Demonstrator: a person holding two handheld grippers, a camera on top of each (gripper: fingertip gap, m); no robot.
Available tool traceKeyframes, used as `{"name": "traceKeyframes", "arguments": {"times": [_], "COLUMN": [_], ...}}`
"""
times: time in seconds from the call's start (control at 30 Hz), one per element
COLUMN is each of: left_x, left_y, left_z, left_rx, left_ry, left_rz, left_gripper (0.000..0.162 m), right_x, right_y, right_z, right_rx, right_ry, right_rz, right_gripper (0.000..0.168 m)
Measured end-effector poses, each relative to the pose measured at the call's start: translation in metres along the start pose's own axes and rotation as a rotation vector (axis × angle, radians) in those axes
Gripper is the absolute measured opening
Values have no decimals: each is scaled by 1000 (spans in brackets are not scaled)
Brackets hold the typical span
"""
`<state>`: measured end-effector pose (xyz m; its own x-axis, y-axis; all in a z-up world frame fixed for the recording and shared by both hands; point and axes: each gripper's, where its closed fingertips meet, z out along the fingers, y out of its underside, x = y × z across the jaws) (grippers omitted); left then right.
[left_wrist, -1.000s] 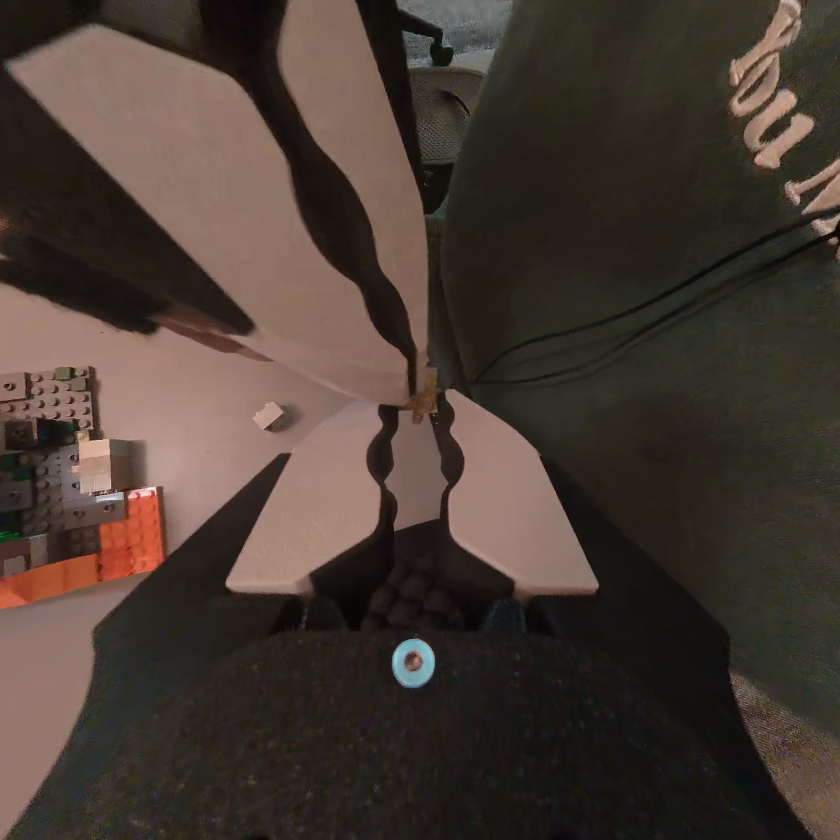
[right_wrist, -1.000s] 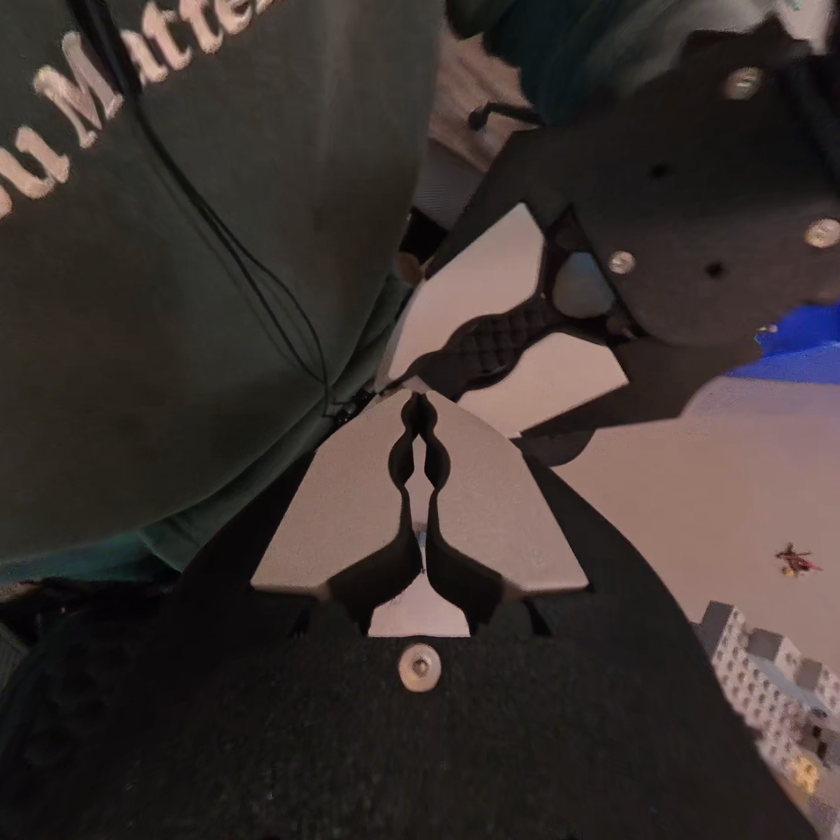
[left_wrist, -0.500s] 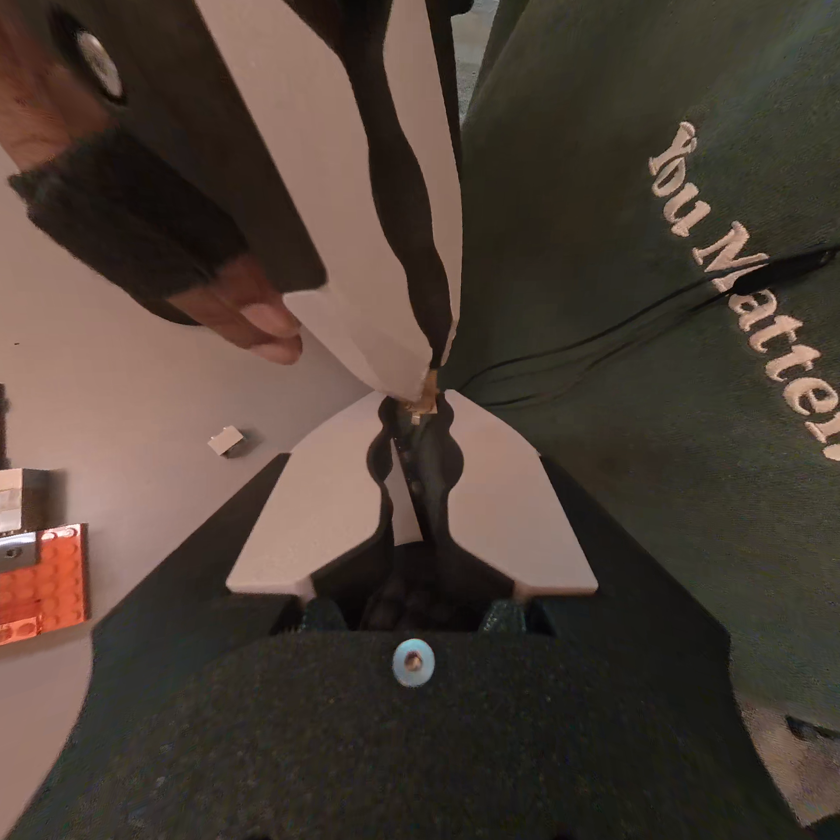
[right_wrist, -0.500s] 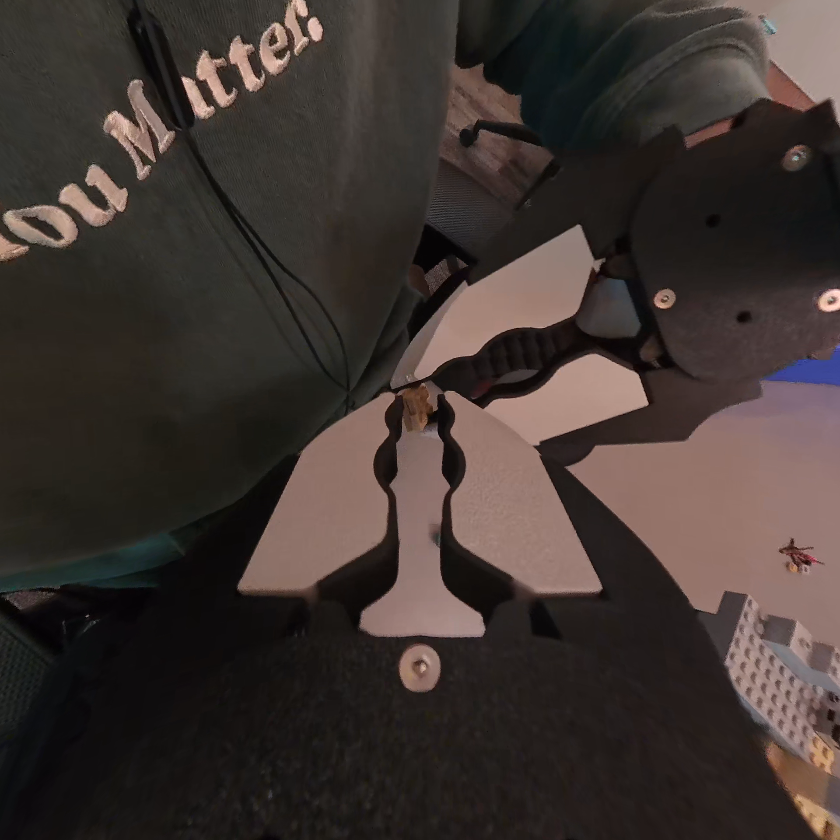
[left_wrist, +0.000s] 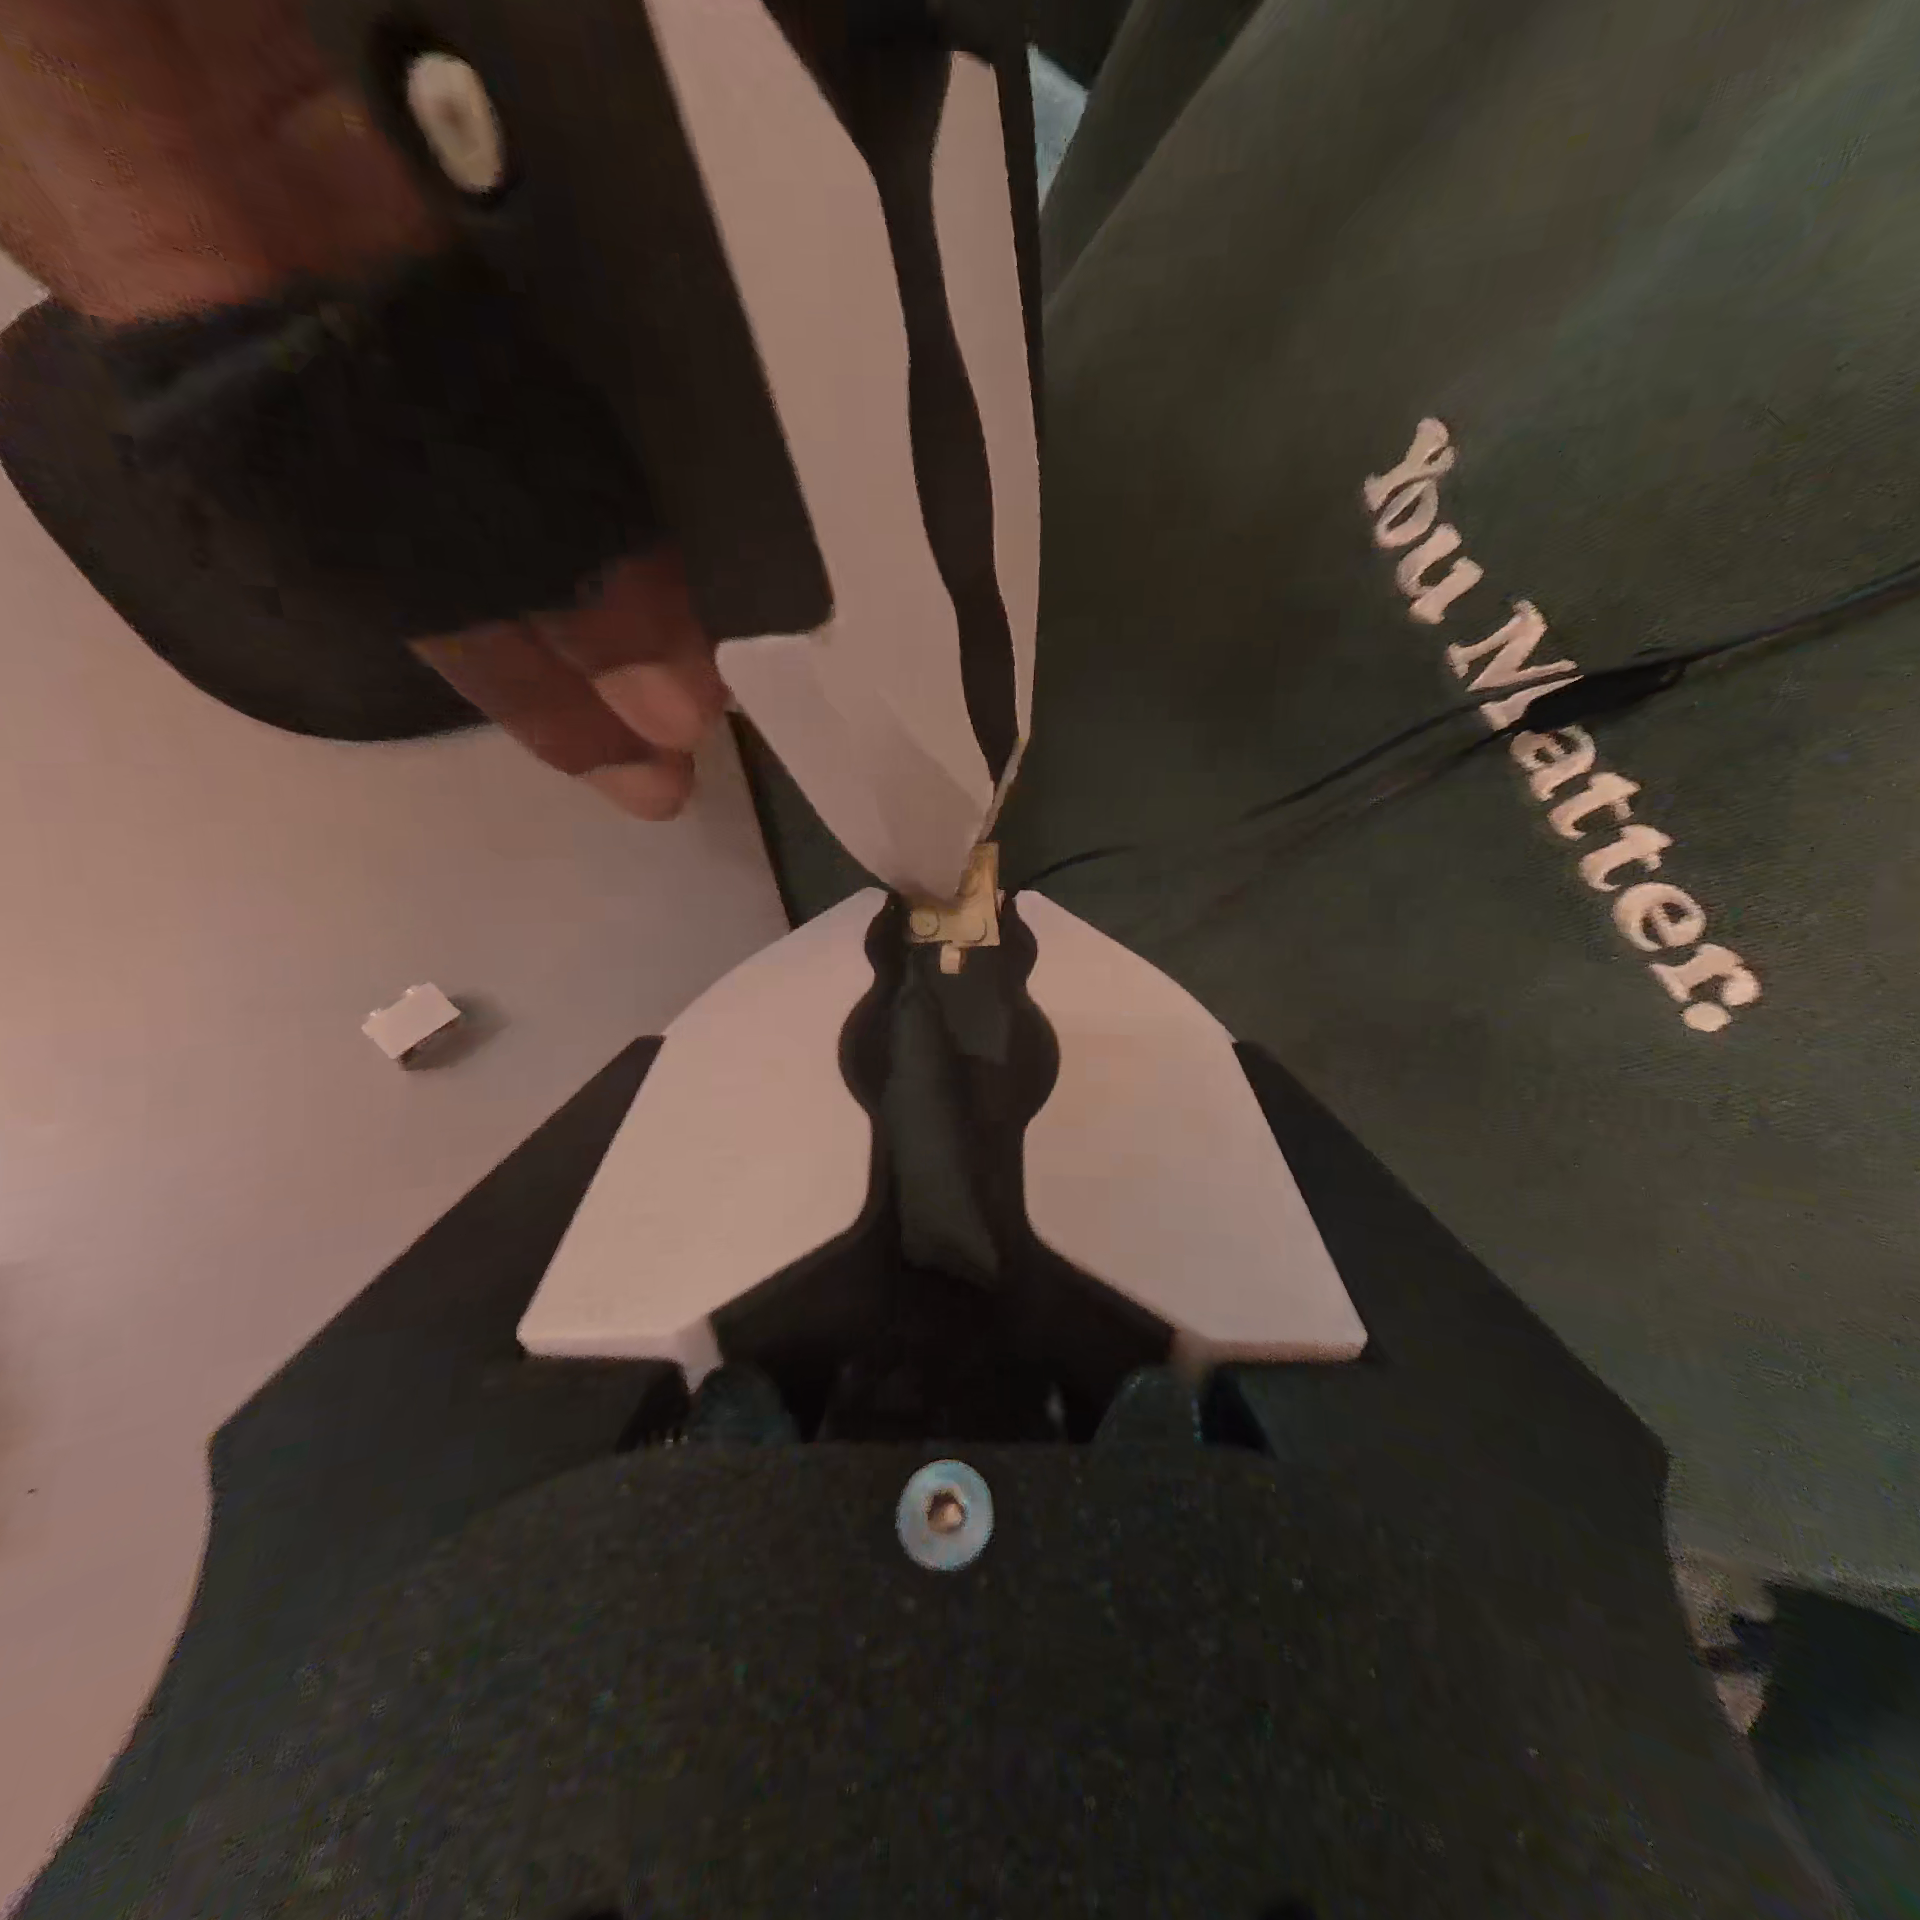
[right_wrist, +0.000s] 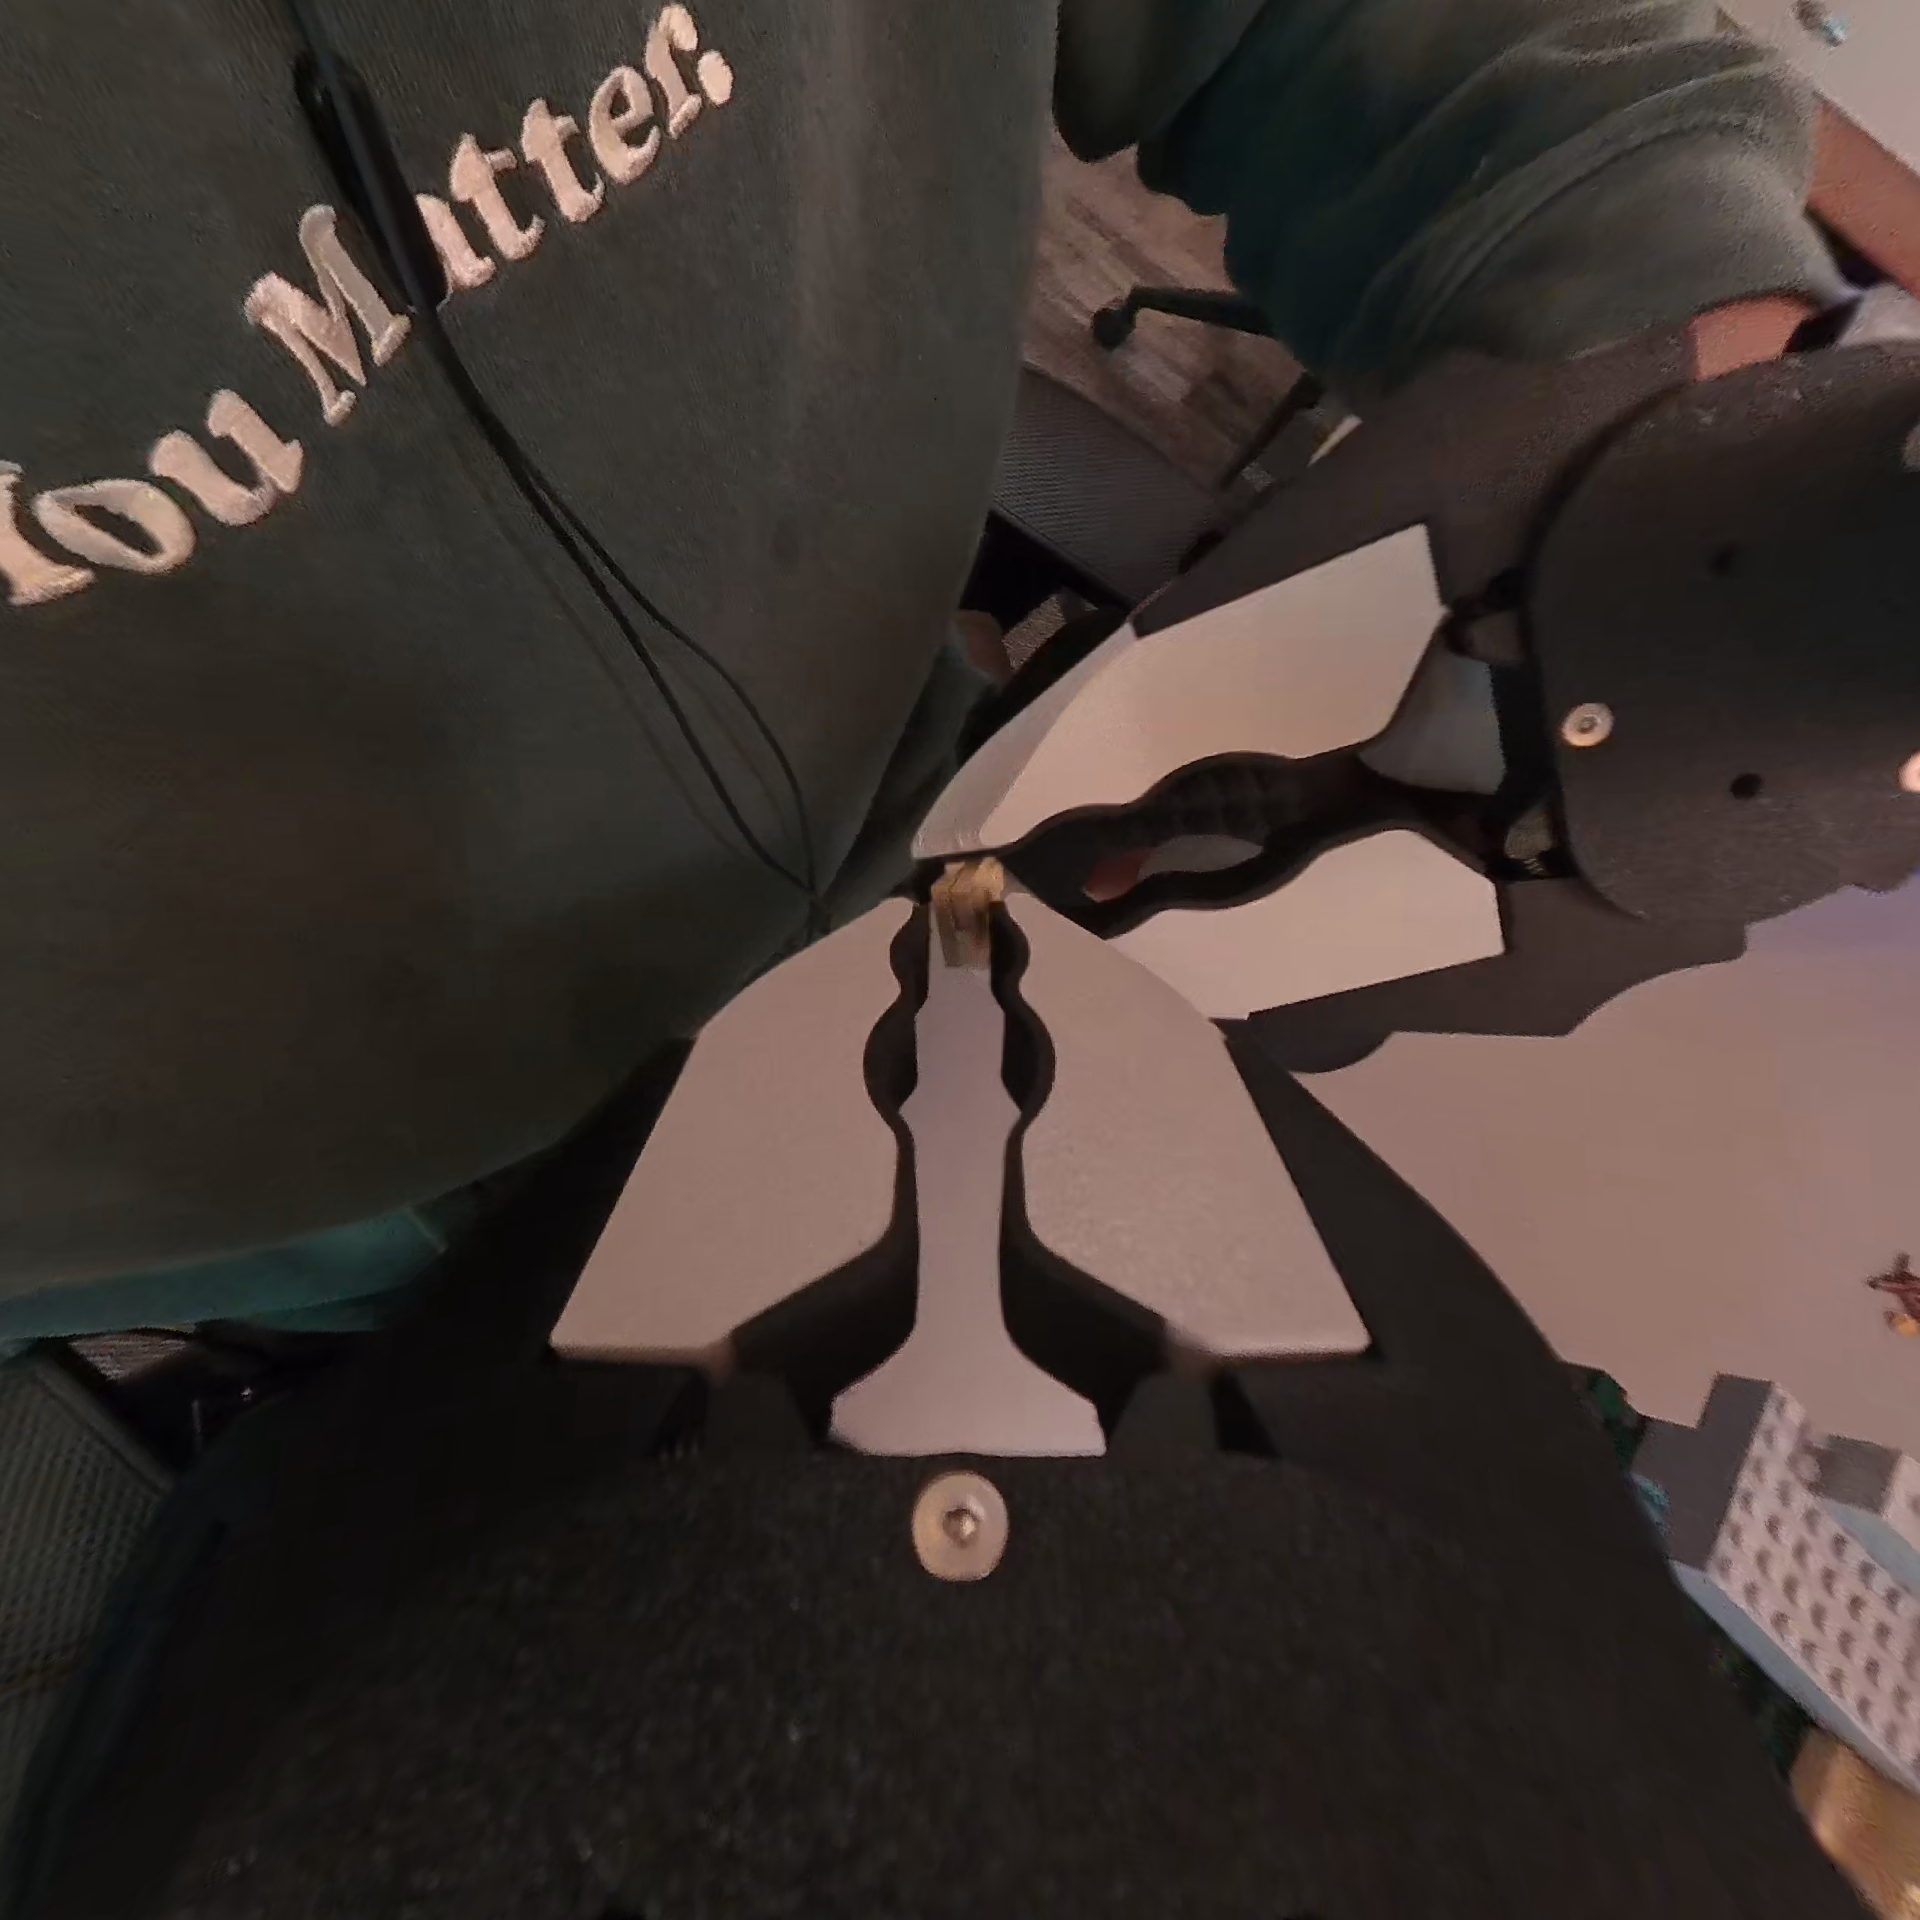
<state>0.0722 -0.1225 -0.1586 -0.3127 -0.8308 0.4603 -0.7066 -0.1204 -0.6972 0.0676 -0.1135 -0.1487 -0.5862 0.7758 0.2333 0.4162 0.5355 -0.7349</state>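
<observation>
My left gripper (left_wrist: 951, 914) is shut on a small tan brick piece (left_wrist: 954, 920) at its fingertips. My right gripper (left_wrist: 987, 847) comes in from above in the left wrist view and meets the left one tip to tip. In the right wrist view my right gripper (right_wrist: 958, 920) has its tips closed on the same tan piece (right_wrist: 966, 904). There the left gripper (right_wrist: 961, 847) reaches in from the right, its fingers nearly together. Both are held in the air, close to the person's dark green sweatshirt (left_wrist: 1455, 779).
A small white brick (left_wrist: 410, 1023) lies on the pale table (left_wrist: 208, 1143) at the left. A grey studded brick build (right_wrist: 1808, 1538) stands at the lower right, with a tiny red piece (right_wrist: 1896, 1299) beyond it. A hand (left_wrist: 582, 707) grips the right gripper. Left and right tips are no more than a few centimetres apart.
My right gripper was shut and empty a second ago; it opened a little and now closes on the tan piece that my left gripper holds. The brick build has left the left wrist view.
</observation>
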Motion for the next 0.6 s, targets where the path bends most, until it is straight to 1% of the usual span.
{"name": "traceKeyframes", "arguments": {"times": [0.1,0.17,0.23,0.3,0.43,0.6], "left_x": [2,2,5,5,5,4], "left_y": [-4,-6,-9,-13,-14,-23], "left_z": [-4,-4,-5,-9,-17,-27], "left_rx": [55,80,117,165,230,337], "left_ry": [39,61,84,82,55,41], "left_rz": [-36,-53,-58,-48,-23,-65], "left_gripper": [17,17,18,18,19,20], "right_x": [2,5,6,9,14,20], "right_y": [-2,-3,-6,-9,-13,-13], "right_z": [1,0,-3,-8,-23,-31], "right_rx": [-16,-26,10,96,336,497], "right_ry": [52,96,91,84,85,122], "right_rz": [-39,-76,-50,39,233,357], "right_gripper": [17,11,9,8,8,8]}}
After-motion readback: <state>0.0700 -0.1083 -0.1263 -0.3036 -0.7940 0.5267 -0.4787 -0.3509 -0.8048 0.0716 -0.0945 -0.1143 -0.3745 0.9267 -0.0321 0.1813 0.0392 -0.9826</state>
